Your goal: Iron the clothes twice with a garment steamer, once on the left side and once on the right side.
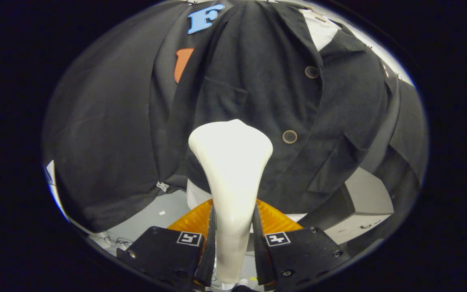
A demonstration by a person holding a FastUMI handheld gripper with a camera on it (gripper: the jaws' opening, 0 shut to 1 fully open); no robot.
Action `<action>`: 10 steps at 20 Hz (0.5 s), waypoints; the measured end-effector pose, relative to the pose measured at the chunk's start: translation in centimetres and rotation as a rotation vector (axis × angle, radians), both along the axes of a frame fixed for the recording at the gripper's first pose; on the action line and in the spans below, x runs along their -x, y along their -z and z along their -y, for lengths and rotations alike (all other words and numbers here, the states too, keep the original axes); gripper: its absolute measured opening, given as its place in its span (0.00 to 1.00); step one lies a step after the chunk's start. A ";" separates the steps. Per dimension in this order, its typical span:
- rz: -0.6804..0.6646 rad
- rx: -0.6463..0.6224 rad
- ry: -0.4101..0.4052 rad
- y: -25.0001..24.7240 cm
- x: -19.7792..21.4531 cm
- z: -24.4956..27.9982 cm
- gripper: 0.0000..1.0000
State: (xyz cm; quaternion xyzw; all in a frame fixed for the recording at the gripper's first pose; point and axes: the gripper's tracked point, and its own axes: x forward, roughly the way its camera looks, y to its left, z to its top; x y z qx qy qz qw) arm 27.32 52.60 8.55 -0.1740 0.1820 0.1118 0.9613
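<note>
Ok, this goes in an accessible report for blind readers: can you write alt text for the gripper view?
The gripper is shut on a white garment steamer, its wide head close against the front of a dark buttoned jacket hanging just ahead. A chest pocket sits above the head, and two buttons lie beside it.

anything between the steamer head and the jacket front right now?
Nothing visible. The gripper is shut on the steamer, whose head sits right at the jacket front, below the chest pocket and beside the lower button.
</note>
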 end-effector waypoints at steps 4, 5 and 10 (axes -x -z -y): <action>-0.046 0.005 0.002 3.5 -0.4 0.6 0.43; -0.058 0.005 0.002 4.3 -0.3 0.9 0.43; -0.103 -0.019 0.013 6.6 -0.5 1.5 0.43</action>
